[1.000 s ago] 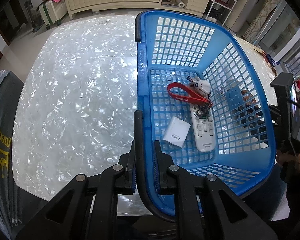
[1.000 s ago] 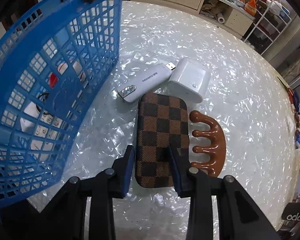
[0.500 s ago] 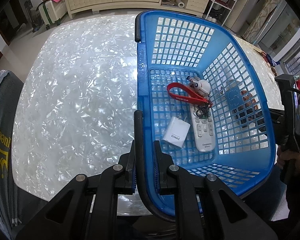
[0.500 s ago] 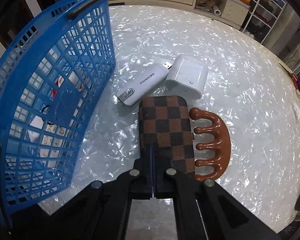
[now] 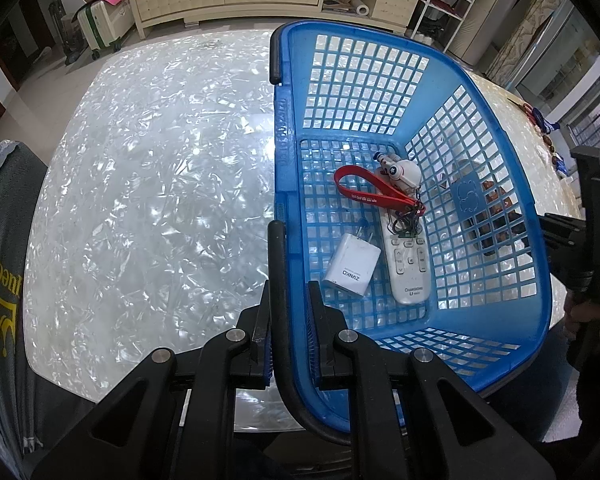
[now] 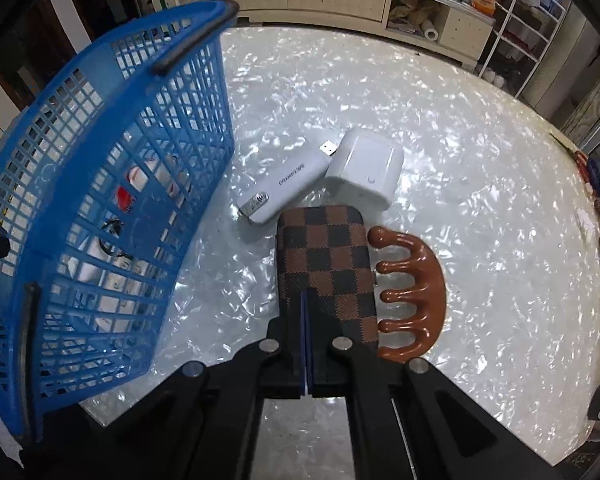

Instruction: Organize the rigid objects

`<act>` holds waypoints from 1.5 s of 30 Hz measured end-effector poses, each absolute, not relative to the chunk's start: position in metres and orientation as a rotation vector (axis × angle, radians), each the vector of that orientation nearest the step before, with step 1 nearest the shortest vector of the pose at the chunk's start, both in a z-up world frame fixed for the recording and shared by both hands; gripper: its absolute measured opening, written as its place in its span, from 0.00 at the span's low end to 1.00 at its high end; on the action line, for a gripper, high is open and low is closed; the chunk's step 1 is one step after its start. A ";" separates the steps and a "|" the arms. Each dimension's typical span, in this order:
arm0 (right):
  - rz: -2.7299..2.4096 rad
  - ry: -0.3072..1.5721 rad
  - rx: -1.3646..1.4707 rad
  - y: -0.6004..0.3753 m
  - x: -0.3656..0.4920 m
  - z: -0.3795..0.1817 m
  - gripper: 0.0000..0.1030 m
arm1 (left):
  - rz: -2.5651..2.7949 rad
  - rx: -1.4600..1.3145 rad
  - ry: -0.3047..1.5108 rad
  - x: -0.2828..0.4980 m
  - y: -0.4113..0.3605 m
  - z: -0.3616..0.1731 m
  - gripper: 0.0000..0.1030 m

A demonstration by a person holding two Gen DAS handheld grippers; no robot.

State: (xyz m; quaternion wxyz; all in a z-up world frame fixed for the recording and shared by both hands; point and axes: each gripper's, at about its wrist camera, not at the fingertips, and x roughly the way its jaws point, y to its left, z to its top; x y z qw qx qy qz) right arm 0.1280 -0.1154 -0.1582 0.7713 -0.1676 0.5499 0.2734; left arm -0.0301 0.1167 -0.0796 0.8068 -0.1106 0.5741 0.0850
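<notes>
Left gripper [image 5: 287,300]: both jaws are clamped on the near rim of the blue basket [image 5: 500,184], one finger inside the wall, one outside, with the black handle bar [image 5: 278,264] rising between them. The basket rests on the pearl-white table [image 5: 148,184].

Basket contents, near to far:
1. A white charger block [image 5: 352,270] printed ZUNKO, lying flat just beside the remote.
2. A white remote control [image 5: 406,264], lying lengthwise.
3. A red lanyard [image 5: 364,192], its loop lying on the basket floor and its clip end on the far end of the remote.
4. A small white figurine [image 5: 400,172], at the far end of the remote.

Right gripper [image 6: 305,312]: the jaws are fully together, pad against pad, with nothing between them. The tips sit over the near end of the brown checkered case [image 6: 324,256], which lies flat on the table outside the basket. Whether the tips touch the case cannot be determined.

Objects near the case:
1. A brown 4-pronged wooden piece [image 6: 416,292], touching its right edge.
2. A white USB stick [image 6: 284,188], just beyond its far end.
3. A white adapter block [image 6: 366,172], to the right of the stick's plug end
</notes>
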 end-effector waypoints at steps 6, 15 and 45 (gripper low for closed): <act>0.603 1.145 -0.363 -0.115 0.129 -0.129 0.00 | 0.182 -0.237 1.228 -0.030 0.117 -0.080 0.14; 0.611 1.117 -0.370 -0.113 0.130 -0.110 0.00 | 0.180 -0.244 1.226 -0.030 0.117 -0.080 0.14; 0.654 1.264 -0.374 -0.108 0.153 -0.183 0.80 | 0.166 -0.248 1.237 -0.032 0.115 -0.084 0.14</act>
